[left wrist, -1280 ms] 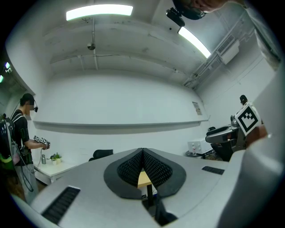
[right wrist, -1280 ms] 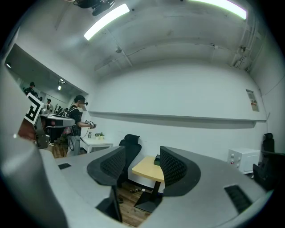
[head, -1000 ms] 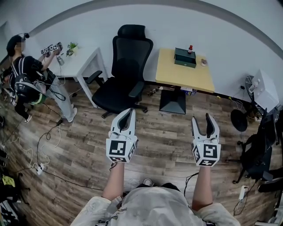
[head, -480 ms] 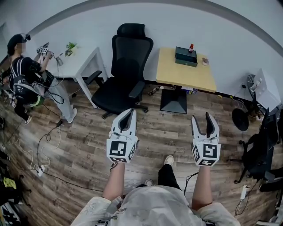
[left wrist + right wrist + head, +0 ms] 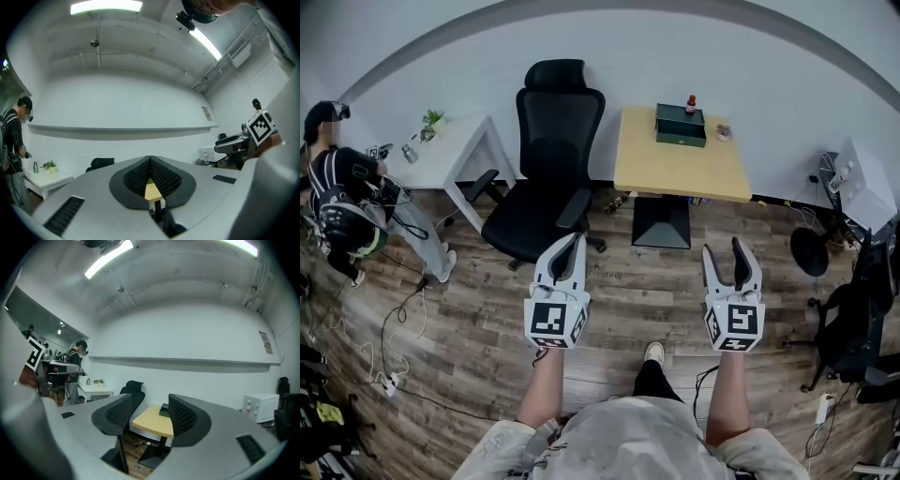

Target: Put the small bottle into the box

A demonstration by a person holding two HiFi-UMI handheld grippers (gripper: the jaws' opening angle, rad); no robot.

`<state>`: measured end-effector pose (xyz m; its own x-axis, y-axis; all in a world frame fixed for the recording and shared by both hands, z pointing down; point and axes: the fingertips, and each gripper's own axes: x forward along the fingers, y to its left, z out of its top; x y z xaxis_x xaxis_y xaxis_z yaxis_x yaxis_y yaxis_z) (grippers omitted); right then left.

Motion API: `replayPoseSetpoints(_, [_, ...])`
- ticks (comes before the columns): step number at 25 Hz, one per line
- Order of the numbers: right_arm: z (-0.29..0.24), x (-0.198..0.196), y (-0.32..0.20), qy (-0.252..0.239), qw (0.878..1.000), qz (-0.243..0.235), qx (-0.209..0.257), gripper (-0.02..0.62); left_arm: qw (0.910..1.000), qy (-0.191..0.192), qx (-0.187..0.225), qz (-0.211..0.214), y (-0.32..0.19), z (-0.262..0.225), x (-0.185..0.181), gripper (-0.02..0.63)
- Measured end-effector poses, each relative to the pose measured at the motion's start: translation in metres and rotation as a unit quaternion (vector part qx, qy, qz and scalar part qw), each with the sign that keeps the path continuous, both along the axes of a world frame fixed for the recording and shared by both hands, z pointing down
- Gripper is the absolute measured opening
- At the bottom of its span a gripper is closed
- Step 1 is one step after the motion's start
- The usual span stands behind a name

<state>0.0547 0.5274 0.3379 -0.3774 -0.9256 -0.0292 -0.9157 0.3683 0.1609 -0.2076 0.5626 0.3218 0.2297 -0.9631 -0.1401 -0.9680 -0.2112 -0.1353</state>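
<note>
1. Looking down from the head view, the yellow counter (image 5: 675,167) and the black office chair (image 5: 546,155) sit a little further left than a second ago. A shoe (image 5: 653,352) now shows ahead of the body. I judge the person is stepping toward the counter, so the approach has only begun.
2. In the same view, the left gripper (image 5: 571,242) is pressed together and the right gripper (image 5: 727,255) is spread. Both are empty, over the wooden floor and well apart from the counter.
3. The small bottle (image 5: 691,103) is slim with a red top. It stands upright at the counter's far edge, just behind the low dark green box (image 5: 681,126).
4. In the left gripper view, the ridged pads (image 5: 140,174) meet, with only a sliver of counter showing beneath them.
5. In the right gripper view, the jaws stand wide apart, framing the counter and box. The bottle is too small to make out there.
</note>
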Motion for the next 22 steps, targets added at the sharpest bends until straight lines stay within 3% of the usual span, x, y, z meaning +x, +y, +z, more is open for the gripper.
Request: replayPoseSetpoints(22, [0.007, 0.097, -0.198, -0.012, 0.999, 0.021, -0.025, 0.255, 0.9996, -0.01, -0.009, 0.025, -0.212, -0.006, 0.101, 0.008])
